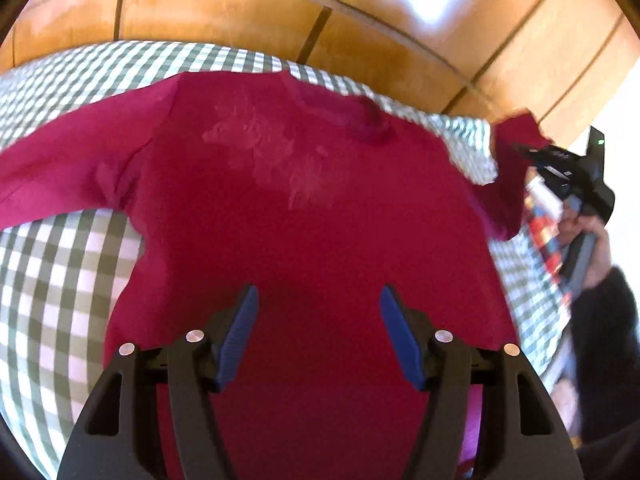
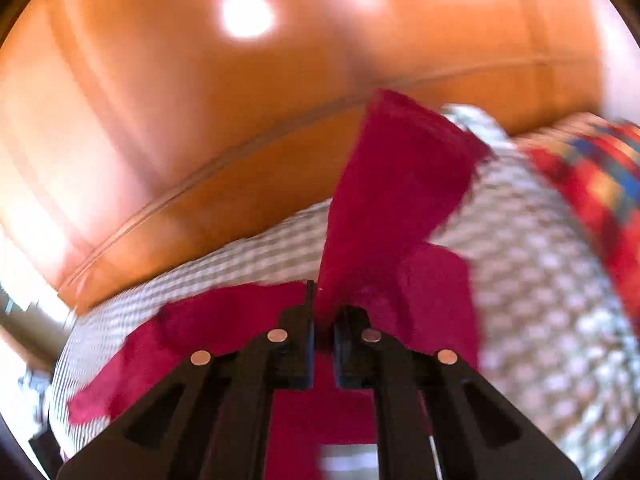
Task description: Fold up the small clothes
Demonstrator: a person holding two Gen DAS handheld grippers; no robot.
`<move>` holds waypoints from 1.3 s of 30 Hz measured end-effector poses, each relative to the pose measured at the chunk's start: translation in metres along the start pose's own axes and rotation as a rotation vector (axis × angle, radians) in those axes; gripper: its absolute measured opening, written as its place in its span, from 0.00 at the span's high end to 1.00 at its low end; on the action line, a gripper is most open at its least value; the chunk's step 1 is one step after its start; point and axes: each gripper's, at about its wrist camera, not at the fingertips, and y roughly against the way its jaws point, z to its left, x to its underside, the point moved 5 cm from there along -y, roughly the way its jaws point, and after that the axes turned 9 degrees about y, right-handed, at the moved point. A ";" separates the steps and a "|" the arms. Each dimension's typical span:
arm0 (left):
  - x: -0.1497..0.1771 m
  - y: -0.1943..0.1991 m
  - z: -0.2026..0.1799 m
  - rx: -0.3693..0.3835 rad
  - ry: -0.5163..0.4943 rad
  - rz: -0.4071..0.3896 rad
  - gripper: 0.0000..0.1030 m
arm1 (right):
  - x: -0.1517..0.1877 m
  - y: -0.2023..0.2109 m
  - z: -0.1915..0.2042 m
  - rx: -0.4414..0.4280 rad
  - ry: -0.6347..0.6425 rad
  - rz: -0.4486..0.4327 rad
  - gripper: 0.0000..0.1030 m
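Just ahead of my left gripper (image 1: 319,334), jaws apart and empty, the red shirt (image 1: 304,220) lies flat on the green-checked cloth (image 1: 52,272) covering the surface; a faded chest print shows no readable writing. To its right, my right gripper (image 2: 323,322) is clamped on the shirt's sleeve (image 2: 400,184), lifted clear of the cloth, my hand (image 1: 596,248) around its handle. A multicoloured plaid fabric (image 2: 600,176) lies further right. Beyond the cloth stand glossy wooden panels (image 1: 280,8).
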 end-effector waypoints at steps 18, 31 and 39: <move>-0.080 -0.001 0.047 0.115 0.247 -0.071 0.31 | 0.096 -0.013 0.150 -0.149 0.373 0.131 0.41; -0.102 -0.073 0.013 0.057 0.158 0.011 0.66 | 0.116 0.008 -0.027 0.218 0.039 0.163 0.37; -0.146 -0.006 -0.011 0.156 0.090 -0.180 0.89 | 0.087 -0.003 -0.031 0.237 -0.073 0.073 0.37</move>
